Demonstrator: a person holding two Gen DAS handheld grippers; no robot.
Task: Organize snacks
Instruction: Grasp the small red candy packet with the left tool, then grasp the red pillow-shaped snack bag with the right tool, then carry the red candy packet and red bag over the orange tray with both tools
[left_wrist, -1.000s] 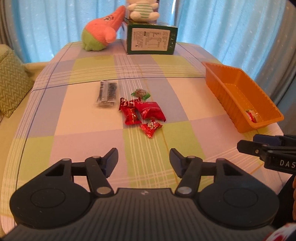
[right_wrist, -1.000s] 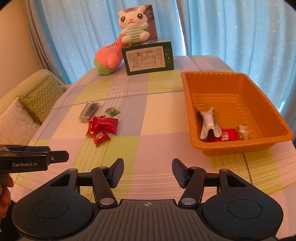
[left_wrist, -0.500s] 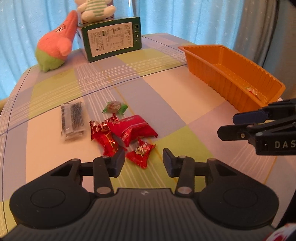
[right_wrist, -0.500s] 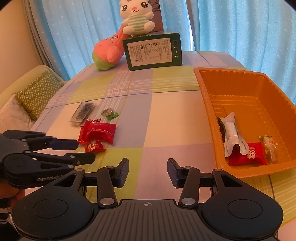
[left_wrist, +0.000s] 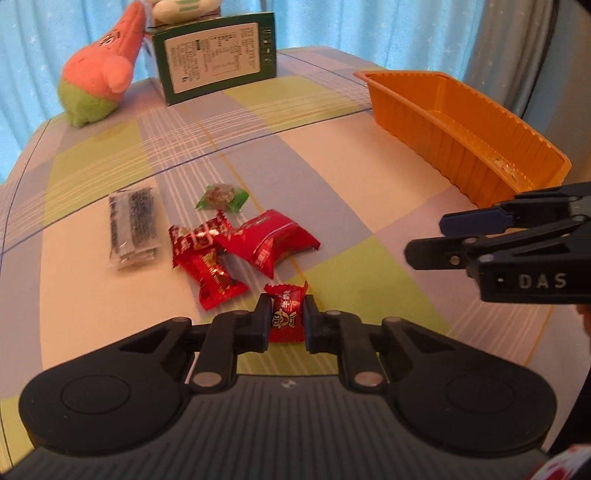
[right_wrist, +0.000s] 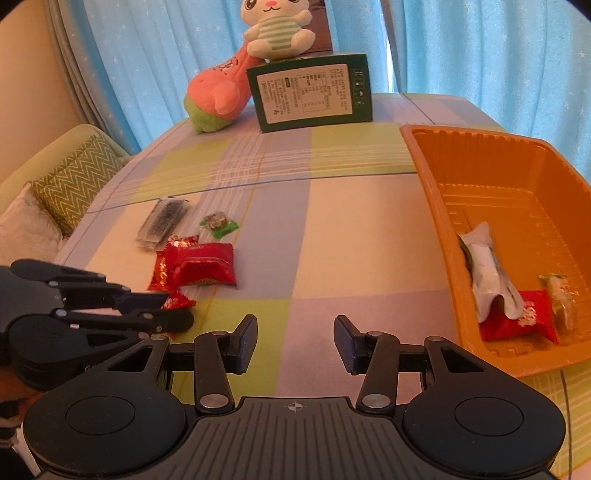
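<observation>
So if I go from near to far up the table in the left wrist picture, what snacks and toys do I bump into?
Small red candy between the left gripper's fingers → big red packet → green-wrapped candy → green box → pink and green plush toy.

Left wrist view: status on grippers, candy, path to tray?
Left gripper shut on small red candy. Right gripper open, empty. Orange tray holds snacks; bare tablecloth between.
</observation>
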